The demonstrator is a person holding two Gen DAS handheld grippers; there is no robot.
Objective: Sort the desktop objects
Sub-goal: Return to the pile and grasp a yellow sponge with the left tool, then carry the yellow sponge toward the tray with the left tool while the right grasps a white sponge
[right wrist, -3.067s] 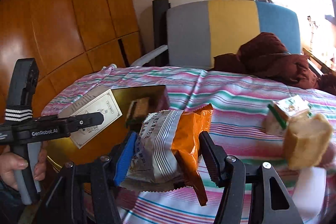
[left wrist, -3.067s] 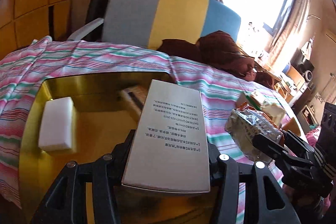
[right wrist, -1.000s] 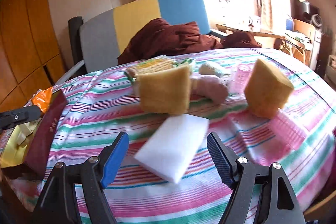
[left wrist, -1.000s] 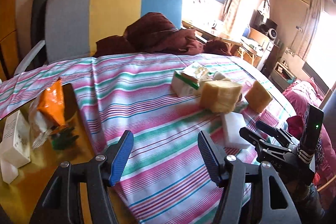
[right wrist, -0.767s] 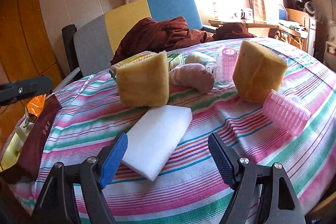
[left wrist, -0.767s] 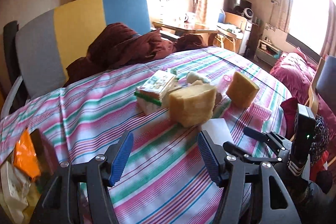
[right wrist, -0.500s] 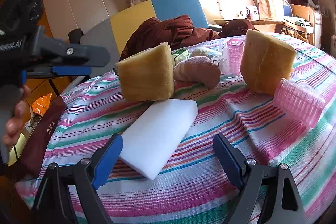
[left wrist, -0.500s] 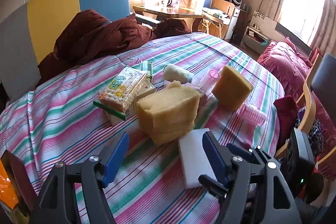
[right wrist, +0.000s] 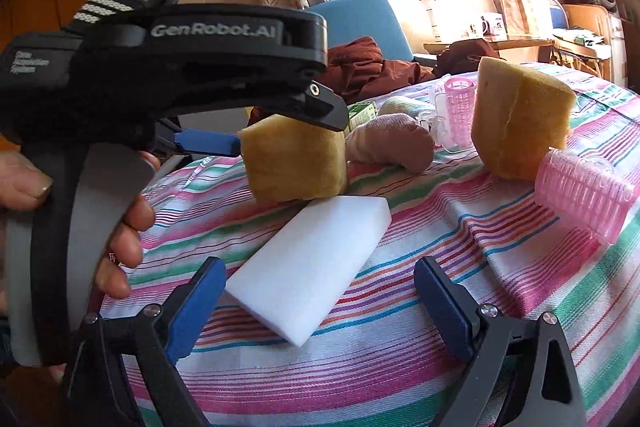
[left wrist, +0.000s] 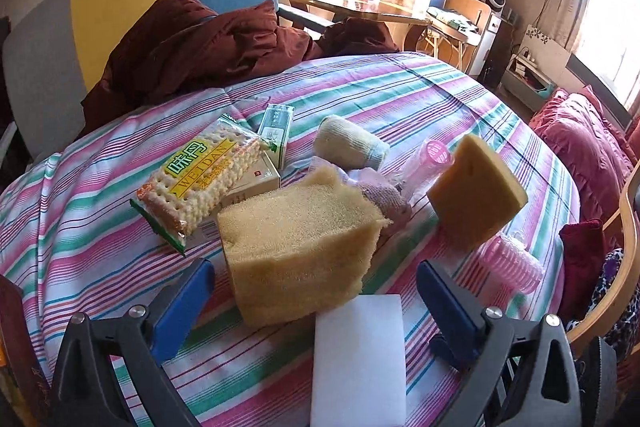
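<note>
The right tool [right wrist: 316, 303] gapes wide, empty, low over the striped desk cloth [right wrist: 460, 235], with the flat white rectangular foam block [right wrist: 308, 267] lying straight ahead between its fingers, long axis slanting away to the right. The left tool [left wrist: 314, 303], equally spread and empty, faces the coarse tan sponge chunk [left wrist: 298, 247] touching the block's far end.

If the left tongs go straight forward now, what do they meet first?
Most likely the big yellow sponge, which sits centred just ahead of the open left tongs. The white foam block lies lower, between the fingers; depth is uncertain.
</note>
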